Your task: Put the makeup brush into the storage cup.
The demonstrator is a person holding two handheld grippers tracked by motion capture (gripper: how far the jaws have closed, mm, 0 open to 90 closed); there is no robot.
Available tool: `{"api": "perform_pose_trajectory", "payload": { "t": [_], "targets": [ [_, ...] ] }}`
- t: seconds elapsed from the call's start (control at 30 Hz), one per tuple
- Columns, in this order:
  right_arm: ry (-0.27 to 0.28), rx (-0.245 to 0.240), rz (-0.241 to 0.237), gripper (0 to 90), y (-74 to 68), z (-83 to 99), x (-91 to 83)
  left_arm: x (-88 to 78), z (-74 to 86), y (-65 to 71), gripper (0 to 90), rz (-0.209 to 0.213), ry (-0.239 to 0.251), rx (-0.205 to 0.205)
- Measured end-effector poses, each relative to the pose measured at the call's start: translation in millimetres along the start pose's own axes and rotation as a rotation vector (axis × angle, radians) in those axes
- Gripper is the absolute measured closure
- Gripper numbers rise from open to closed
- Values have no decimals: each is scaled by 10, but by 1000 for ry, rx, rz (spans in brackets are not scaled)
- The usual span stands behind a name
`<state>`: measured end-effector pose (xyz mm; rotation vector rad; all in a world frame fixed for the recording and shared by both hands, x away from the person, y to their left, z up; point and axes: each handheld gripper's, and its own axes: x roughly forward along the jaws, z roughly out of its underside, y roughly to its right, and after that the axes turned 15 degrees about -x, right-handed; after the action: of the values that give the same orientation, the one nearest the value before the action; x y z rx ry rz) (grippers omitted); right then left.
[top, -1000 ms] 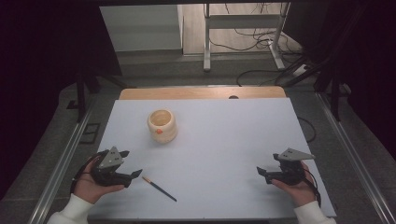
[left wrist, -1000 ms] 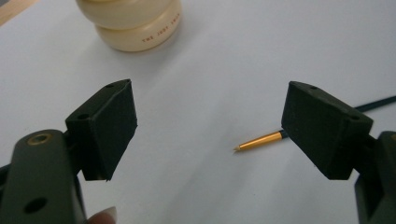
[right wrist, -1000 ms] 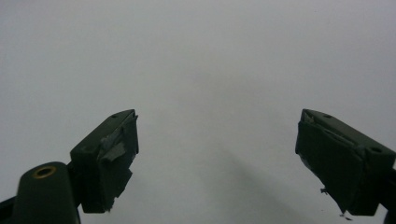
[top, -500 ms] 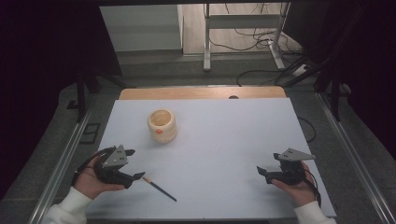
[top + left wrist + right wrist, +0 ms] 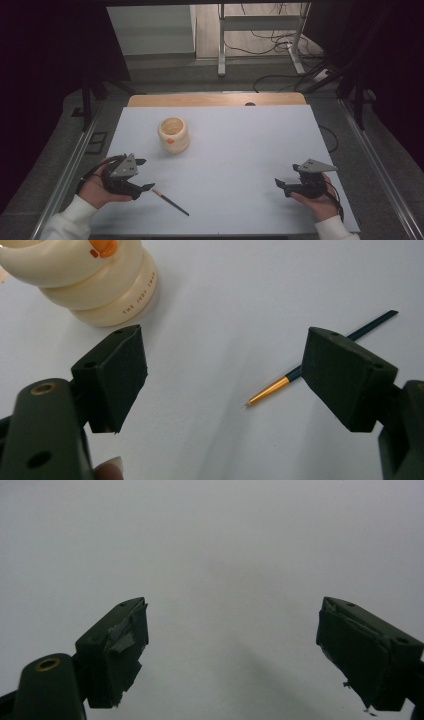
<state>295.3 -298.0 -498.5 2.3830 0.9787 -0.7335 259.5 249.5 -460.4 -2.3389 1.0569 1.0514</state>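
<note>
Your left gripper [image 5: 141, 175] gapes wide, brush [image 5: 170, 201] at its four o'clock, while your right gripper [image 5: 280, 184] is spread too.

Overhead forward-down; two close table-level views

Lab: white table [image 5: 240, 145], floor cables [image 5: 280, 80], dark curtains [image 5: 45, 75].
</note>
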Motion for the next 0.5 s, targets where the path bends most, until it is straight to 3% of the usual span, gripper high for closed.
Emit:
{"api": "perform_pose_trajectory", "payload": {
  "t": [0.3, 0.5],
  "targets": [
    [1, -2, -1, 141, -4, -2, -1, -13, -37, -19, 194, 21, -8, 56],
    [1, -4, 4, 140, -4, -3, 1, -8, -64, -21, 200, 46, -44, 107]
  ]
}}
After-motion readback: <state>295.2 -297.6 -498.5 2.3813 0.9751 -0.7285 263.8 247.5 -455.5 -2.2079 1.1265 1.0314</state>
